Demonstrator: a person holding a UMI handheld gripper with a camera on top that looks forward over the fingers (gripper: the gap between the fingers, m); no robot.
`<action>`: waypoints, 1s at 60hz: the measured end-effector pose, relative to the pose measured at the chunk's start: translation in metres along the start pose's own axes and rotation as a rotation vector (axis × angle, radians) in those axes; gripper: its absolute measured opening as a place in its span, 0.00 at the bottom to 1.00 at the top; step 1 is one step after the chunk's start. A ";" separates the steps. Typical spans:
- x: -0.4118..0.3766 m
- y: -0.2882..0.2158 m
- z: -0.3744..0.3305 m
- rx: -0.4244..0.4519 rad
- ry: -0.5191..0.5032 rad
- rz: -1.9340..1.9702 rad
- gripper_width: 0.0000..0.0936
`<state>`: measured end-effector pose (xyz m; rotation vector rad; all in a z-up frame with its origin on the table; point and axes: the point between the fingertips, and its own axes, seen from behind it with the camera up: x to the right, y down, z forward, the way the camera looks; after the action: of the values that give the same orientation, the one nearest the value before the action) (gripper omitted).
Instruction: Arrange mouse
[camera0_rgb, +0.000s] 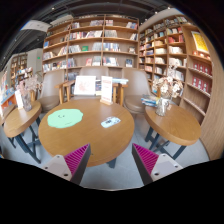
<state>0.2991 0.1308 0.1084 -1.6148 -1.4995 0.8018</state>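
A small pale mouse (110, 122) lies on the round wooden table (85, 140), to the right of a round green mouse mat (65, 118). My gripper (112, 160) is held well back from the table, above its near edge, with the fingers (76, 158) wide apart and nothing between them. The mouse is beyond the fingers, roughly in line with the gap.
Another round table (172, 124) stands to the right with items (157, 102) on it, and a third table (18, 118) to the left. Chairs and white upright signs (86, 86) stand behind the middle table. Bookshelves (92, 45) line the back walls.
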 end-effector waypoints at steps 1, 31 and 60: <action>0.000 0.001 0.000 -0.001 0.001 -0.001 0.91; -0.005 0.004 0.097 0.005 0.010 0.004 0.91; -0.027 -0.010 0.205 -0.060 0.002 0.000 0.91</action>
<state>0.1156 0.1288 0.0128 -1.6589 -1.5353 0.7612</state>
